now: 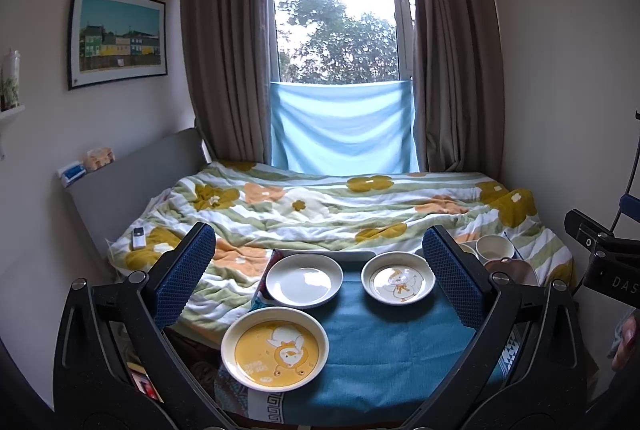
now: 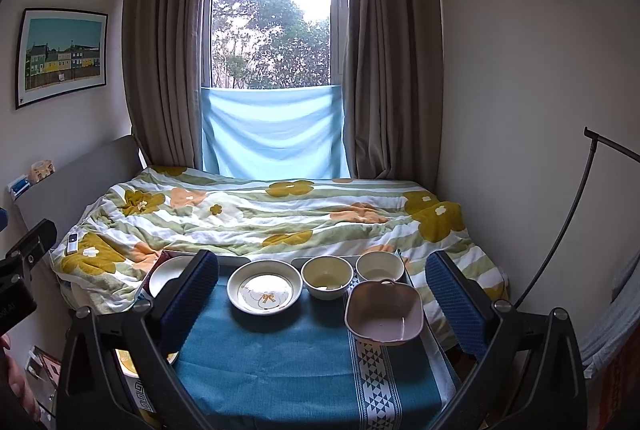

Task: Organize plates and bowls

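Plates lay on the left half of the blue cloth (image 1: pixel 372 342) and bowls on the right. Nearest the left gripper (image 1: pixel 320 278), low and to its left, sat the yellow duck plate (image 1: pixel 275 348); beyond it the plain white plate (image 1: pixel 304 280) rested on a tray edge, with the white duck plate (image 1: pixel 398 283) beside it. The left gripper's jaws stood wide apart and empty, above the plates. Further right, the right gripper (image 2: pixel 322 290), likewise spread and holding nothing, looked onto two round bowls, one (image 2: pixel 327 277) just beside the other (image 2: pixel 379 267), and the pink handled dish (image 2: pixel 384 312) closest to it. Being round, the plates offered no long axis; the left gripper was judged the nearer for them, the right for the bowls.
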The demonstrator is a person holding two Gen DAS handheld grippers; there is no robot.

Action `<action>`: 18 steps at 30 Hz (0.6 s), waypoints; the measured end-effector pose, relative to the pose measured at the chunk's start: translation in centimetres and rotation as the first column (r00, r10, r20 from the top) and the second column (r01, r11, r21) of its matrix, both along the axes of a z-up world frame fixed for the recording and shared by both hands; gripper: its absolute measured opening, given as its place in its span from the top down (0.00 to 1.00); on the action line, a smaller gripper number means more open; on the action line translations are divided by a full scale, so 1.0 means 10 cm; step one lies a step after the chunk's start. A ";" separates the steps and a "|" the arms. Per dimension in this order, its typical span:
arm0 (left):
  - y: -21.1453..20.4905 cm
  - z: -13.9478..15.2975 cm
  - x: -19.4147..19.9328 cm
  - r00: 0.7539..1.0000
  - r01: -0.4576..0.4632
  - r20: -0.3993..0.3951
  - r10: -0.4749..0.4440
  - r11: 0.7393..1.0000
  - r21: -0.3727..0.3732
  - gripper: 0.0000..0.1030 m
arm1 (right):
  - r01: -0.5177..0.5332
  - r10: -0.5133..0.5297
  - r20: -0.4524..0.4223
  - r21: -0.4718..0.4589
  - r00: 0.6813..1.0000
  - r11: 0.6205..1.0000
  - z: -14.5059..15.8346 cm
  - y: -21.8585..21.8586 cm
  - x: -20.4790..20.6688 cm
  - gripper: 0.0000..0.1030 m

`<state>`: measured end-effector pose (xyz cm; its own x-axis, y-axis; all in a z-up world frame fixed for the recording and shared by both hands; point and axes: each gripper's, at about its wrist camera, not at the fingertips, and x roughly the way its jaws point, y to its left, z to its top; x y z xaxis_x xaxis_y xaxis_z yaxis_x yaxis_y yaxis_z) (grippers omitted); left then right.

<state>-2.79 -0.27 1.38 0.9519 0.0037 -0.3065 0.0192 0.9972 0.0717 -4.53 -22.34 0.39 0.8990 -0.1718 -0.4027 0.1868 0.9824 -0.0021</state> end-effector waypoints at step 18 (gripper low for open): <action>0.05 0.01 -0.02 1.000 -0.008 0.017 0.008 1.000 0.010 0.00 | 0.001 -0.001 0.001 -0.001 1.000 1.000 0.01 -0.01 0.01 0.00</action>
<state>-3.01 0.20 1.44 0.9568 0.0143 -0.2905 0.0101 0.9965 0.0824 -4.42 -22.42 0.45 0.8994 -0.1728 -0.4015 0.1876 0.9822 -0.0026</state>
